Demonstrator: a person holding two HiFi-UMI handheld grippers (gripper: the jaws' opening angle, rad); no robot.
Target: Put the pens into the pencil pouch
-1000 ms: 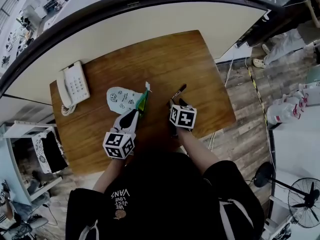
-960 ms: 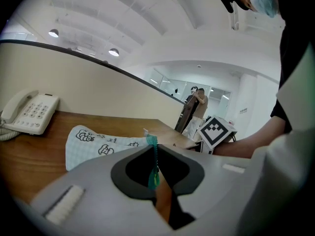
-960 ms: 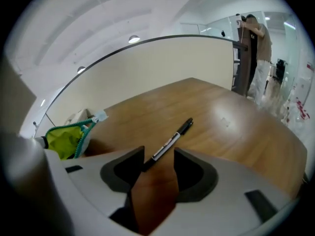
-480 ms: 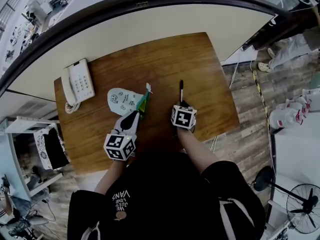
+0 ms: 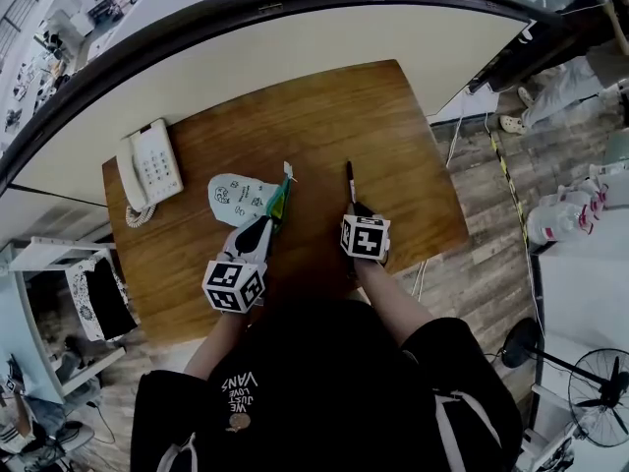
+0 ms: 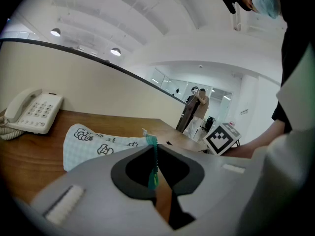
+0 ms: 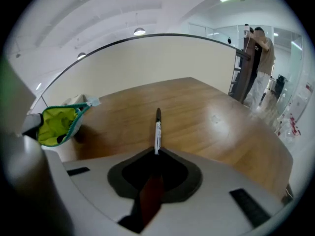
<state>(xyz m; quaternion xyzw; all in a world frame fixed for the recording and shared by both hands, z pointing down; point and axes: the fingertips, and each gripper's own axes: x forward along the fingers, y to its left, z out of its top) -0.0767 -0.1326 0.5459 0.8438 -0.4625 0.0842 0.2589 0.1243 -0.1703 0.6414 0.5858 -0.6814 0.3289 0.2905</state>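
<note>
Pen: nipped at its near end in the right gripper, jaws just now closing in, narrow, pads on the barrel. Seen likewise in the right gripper view, pen sticking straight out ahead of the right gripper. White barrel, dark far end.

Long axis: running away from the person, up the head view, far end aimed at the back edge of the table. Not aimed at the pouch. Whether the far end rests on the wood or hangs clear: cannot tell.

Pencil pouch: flat on the table, off to the pen's left, near but apart. Long axis across the table, closed end toward the telephone, mouth end toward the pen. Mouth propped open, yellow-green lining showing, facing the right gripper.

Left gripper: narrow, pinched on the teal zipper edge of the pouch, holding that lip up.

Judged: pen and pouch axes roughly crosswise. Next move likely a swing of the far end leftward, then a feed lengthwise into the mouth. Right hand alone carrying; left only steadying. Risk: far end catching the zipper lip instead of clearing it.
</note>
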